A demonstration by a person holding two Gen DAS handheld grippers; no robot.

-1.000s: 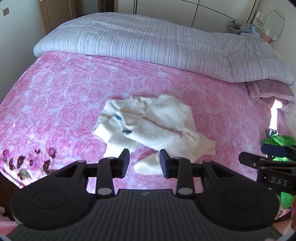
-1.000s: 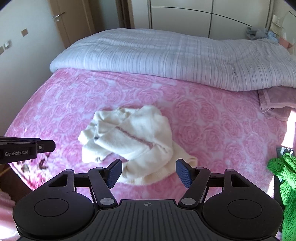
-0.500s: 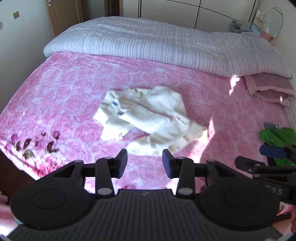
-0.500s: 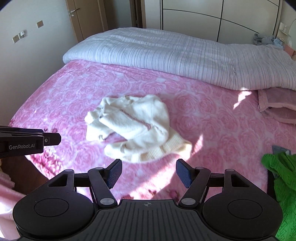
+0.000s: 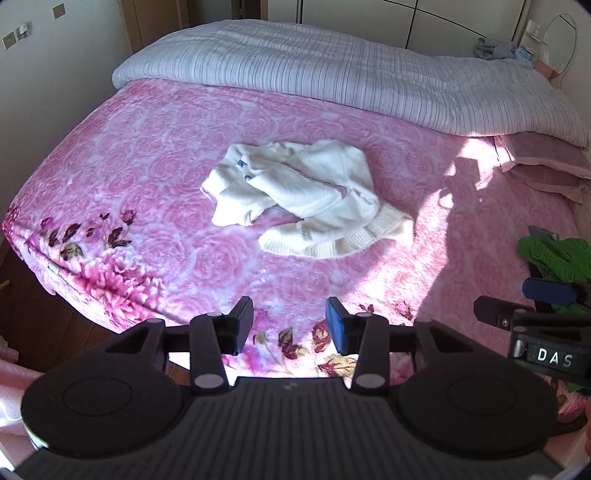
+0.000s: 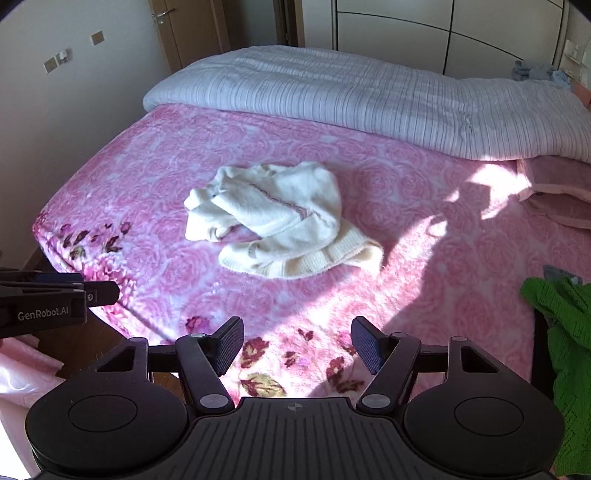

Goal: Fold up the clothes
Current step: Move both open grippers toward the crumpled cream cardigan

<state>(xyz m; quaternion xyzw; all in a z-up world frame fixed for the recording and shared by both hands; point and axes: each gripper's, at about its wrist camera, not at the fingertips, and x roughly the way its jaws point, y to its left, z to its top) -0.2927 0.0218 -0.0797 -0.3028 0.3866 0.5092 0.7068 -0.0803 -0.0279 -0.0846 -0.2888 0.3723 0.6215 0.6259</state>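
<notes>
A crumpled cream knit sweater [image 5: 303, 199] lies in a heap on the middle of the pink rose-patterned bed [image 5: 155, 155]; it also shows in the right wrist view [image 6: 280, 221]. My left gripper [image 5: 290, 328] is open and empty, held over the bed's near edge, well short of the sweater. My right gripper [image 6: 297, 345] is open wider and empty, also over the near edge. Each gripper shows at the side of the other's view: the right one [image 5: 532, 314], the left one [image 6: 55, 299].
A grey striped duvet [image 5: 332, 74] lies folded along the head of the bed. A pink pillow [image 5: 543, 166] is at the right. A green knit garment [image 6: 565, 332] hangs at the right edge. Wooden floor [image 6: 81, 343] and wardrobe doors [image 6: 443, 33] surround the bed.
Both grippers have pulled back from the sweater toward the bed's near edge and risen; the sweater now looks smaller and farther away. Both jaws stay open.
</notes>
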